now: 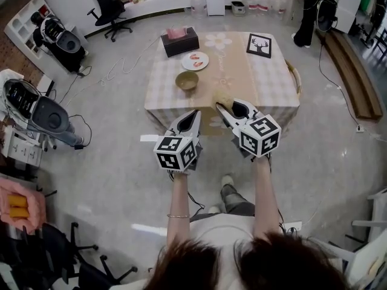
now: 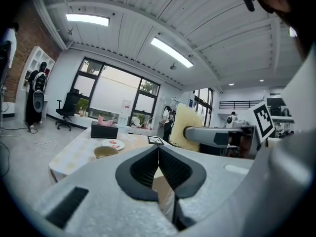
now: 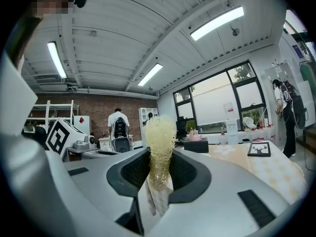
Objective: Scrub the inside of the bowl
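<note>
Bowl [image 1: 187, 80] lying at twelve o'clock from the nearer, clenched and empty left gripper [image 1: 195, 115], ten o'clock from the right gripper [image 1: 228, 110] clamping a mesh scrubber [image 3: 158, 135].

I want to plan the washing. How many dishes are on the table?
2. The bowl stands on the left half of the table; the plate lies just beyond it, beside the tissue box. No others seem hidden.

We hold a left gripper [image 1: 195, 115] and a right gripper [image 1: 225, 110], both pale grey with black ribbed jaw pads. Each ends in a white cube [image 1: 176, 151] printed with black square markers. We wear a white top [image 1: 221, 234], grey trousers [image 1: 234, 199] and a thin bracelet [image 1: 178, 215] on the left wrist.
</note>
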`<state>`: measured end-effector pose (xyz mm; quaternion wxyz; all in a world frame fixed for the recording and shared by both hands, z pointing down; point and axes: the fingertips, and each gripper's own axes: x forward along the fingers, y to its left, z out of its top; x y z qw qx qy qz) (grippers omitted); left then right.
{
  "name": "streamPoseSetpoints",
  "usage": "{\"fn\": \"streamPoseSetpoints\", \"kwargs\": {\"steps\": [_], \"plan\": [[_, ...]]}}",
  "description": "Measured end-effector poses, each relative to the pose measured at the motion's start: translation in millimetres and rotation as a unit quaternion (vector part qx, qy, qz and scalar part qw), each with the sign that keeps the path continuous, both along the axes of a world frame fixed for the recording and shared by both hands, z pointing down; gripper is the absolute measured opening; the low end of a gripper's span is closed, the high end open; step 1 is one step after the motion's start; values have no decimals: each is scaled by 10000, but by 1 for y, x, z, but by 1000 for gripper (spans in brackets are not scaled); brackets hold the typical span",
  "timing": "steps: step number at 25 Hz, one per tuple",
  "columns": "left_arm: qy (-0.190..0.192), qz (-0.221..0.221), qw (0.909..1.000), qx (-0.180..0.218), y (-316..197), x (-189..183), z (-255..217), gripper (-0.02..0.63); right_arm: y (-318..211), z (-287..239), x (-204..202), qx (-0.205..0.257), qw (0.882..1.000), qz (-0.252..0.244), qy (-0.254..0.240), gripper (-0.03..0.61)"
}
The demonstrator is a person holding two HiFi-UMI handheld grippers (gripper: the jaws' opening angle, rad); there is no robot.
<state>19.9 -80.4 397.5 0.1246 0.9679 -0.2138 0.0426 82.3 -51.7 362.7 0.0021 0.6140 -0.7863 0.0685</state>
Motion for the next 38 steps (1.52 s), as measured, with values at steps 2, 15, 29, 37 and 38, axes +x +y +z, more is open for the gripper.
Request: {"fn": "streamPoseSetpoints", "kwargs": {"steps": [2,15,29,37,38], "plan": [[1,-47,10000,-12,-11,8,0,12,-13,-1,8,-20,10000,-60,0,95],[-42,-550,9984,-126,-79,34,7,12,-95,16,37,-312,9971,-681,-87,95],[-42,-793,9968,77,-98,41,11,11,-134,32,50,-410,9918,-1175,-298,95],[32,-905,9957,-217,-114,35,23,11,-152,37,42,-494,9888,-1365,-360,95],[55,-922,9953,-277,-118,34,26,11,-156,38,43,-505,9886,-1366,-373,95]]}}
